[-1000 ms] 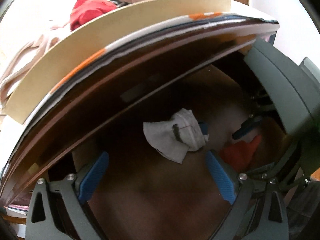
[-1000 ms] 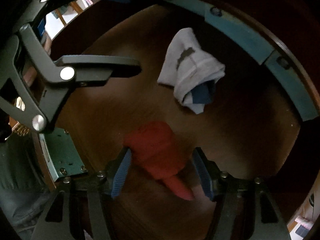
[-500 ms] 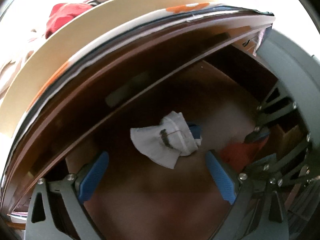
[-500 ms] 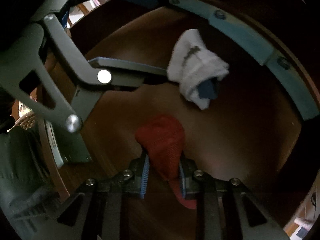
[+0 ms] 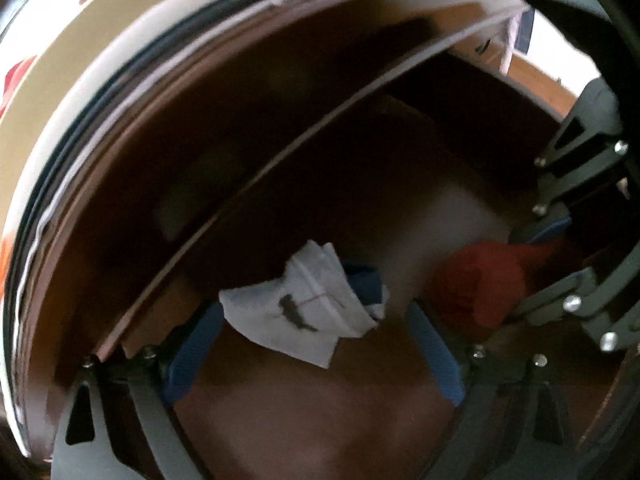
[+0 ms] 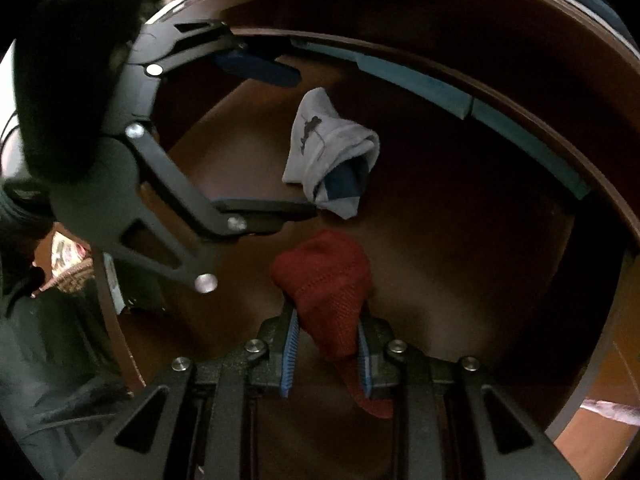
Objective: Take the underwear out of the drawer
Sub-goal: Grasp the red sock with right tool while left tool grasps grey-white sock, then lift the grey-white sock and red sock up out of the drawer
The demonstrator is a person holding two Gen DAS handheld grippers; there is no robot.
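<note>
Both grippers reach into a dark brown wooden drawer (image 5: 304,412). A folded white garment with a navy inside and a small dark mark (image 5: 316,312) lies on the drawer floor, also seen in the right wrist view (image 6: 332,156). My left gripper (image 5: 316,352) is open, its blue pads on either side of the white garment's near edge. My right gripper (image 6: 326,344) is shut on a red knitted garment (image 6: 328,292), which also shows in the left wrist view (image 5: 480,284).
The cabinet's front rail and pale top edge (image 5: 120,92) arch over the drawer opening. A grey-blue strip (image 6: 472,104) runs along the drawer's far inner wall. The left gripper's dark frame (image 6: 168,184) fills the left of the right wrist view.
My right gripper closed on the red garment and holds it. My left gripper moved deeper into the drawer, so the white garment now sits between its open pads.
</note>
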